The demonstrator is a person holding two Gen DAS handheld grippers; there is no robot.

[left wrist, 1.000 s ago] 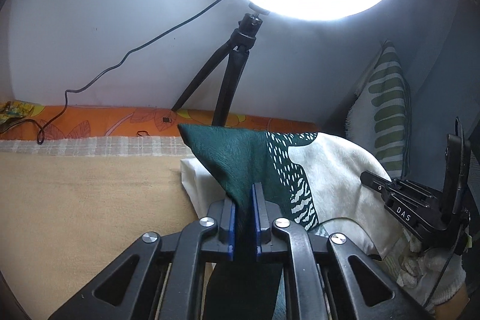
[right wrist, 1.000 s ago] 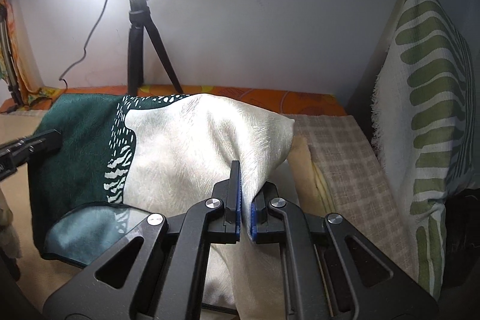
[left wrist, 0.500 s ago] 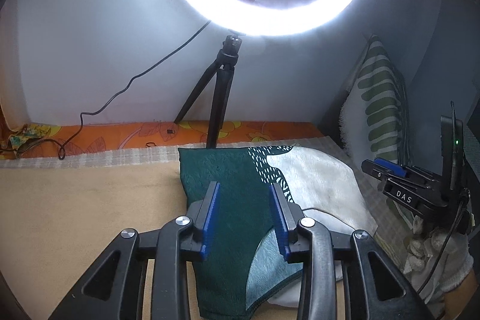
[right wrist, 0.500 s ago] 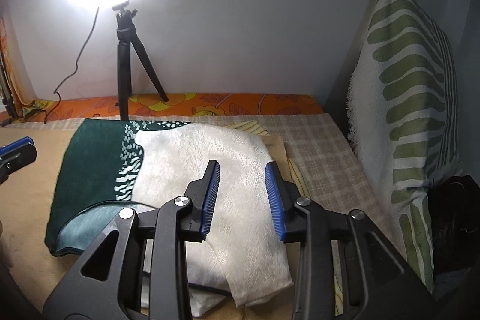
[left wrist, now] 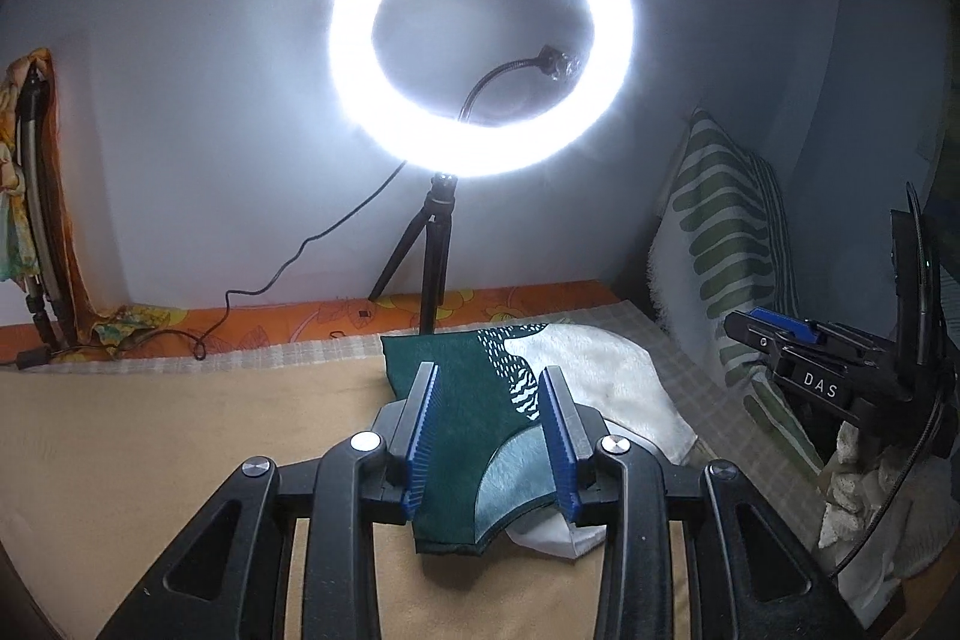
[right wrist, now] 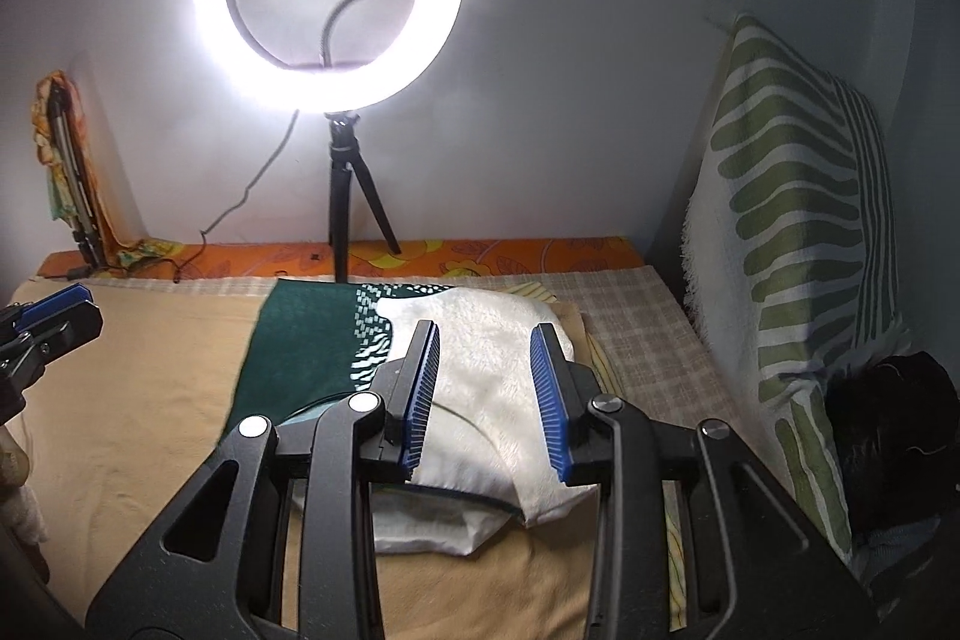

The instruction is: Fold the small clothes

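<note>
1. Garment: dark green and cream, patterned band between, lying folded on the tan bedcover.
2. Left gripper, right gripper: jaws parted, holding nothing, above the garment.

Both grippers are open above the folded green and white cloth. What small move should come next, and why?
Probably bring both grippers down to the near edge of the cloth for another fold: it lies flat, folded once, and the left gripper and right gripper have just opened their jaws, holding nothing.
</note>
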